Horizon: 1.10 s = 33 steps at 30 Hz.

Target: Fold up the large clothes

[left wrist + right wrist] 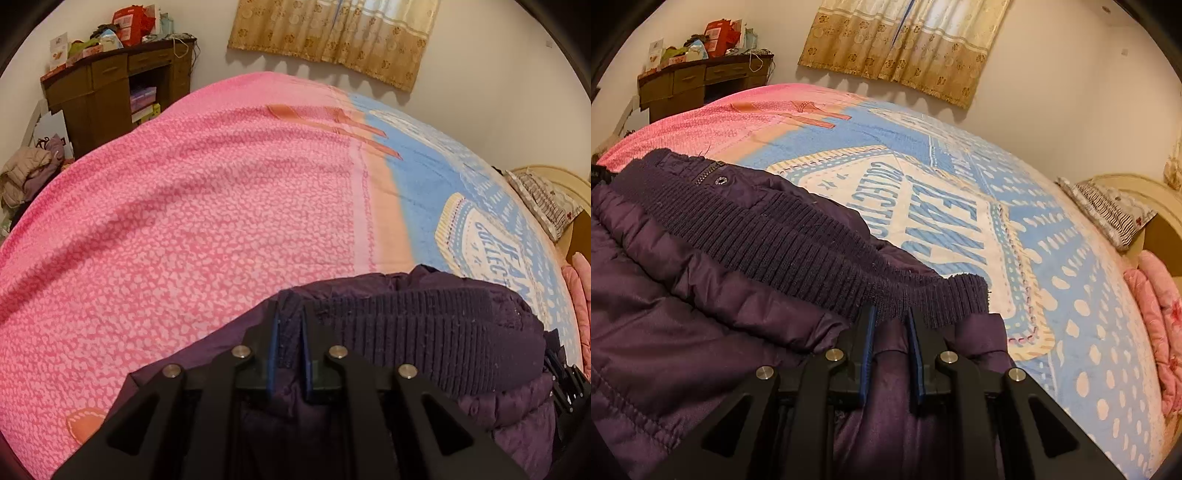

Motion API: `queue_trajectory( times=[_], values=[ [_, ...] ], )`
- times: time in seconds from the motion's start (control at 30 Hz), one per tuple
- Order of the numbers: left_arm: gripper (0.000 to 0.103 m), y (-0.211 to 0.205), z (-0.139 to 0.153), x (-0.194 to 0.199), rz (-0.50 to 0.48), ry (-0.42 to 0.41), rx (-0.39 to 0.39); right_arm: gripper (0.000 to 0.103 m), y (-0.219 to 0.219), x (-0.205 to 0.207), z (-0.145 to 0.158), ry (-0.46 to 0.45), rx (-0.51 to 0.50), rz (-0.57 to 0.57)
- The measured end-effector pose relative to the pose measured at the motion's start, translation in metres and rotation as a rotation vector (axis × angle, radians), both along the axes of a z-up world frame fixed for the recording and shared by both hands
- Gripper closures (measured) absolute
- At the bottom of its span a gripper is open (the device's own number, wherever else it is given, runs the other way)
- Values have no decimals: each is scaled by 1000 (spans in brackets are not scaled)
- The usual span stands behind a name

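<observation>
Both of my claws are pinched narrow on the purple jacket (683, 295) — my left gripper (290, 328) nips one end of its ribbed knit band (424, 332), my right gripper (891, 325) the other end. That band runs crosswise between my claws, its long axis level. The jacket sits at the bedspread's (184, 221) near edge, the curtain (905, 48) far beyond it.
</observation>
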State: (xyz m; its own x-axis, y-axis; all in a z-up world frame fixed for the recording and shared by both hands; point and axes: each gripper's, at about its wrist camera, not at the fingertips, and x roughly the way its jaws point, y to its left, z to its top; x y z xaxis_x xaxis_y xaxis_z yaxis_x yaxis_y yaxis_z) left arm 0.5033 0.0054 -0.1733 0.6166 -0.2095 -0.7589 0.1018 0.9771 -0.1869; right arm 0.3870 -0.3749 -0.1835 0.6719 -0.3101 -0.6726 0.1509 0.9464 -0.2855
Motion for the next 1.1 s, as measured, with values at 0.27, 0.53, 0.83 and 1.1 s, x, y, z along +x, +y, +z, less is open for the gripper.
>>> queue_trajectory(
  times=[0.27,0.53,0.83,1.1],
  values=[
    [33,23,52,-33,122,-104,-51,60,-14,-4,18,21,77,-16],
    [0,-17,101,-117,37,-313,-24,23,27,-64,86,-221,195,-31],
    [0,-58,40,-97,23,-171,227,23,55,-53,22,-105,167,-23],
    [0,-64,21,-97,39,-125,273,22,51,-53,9,-120,208,-7]
  ],
)
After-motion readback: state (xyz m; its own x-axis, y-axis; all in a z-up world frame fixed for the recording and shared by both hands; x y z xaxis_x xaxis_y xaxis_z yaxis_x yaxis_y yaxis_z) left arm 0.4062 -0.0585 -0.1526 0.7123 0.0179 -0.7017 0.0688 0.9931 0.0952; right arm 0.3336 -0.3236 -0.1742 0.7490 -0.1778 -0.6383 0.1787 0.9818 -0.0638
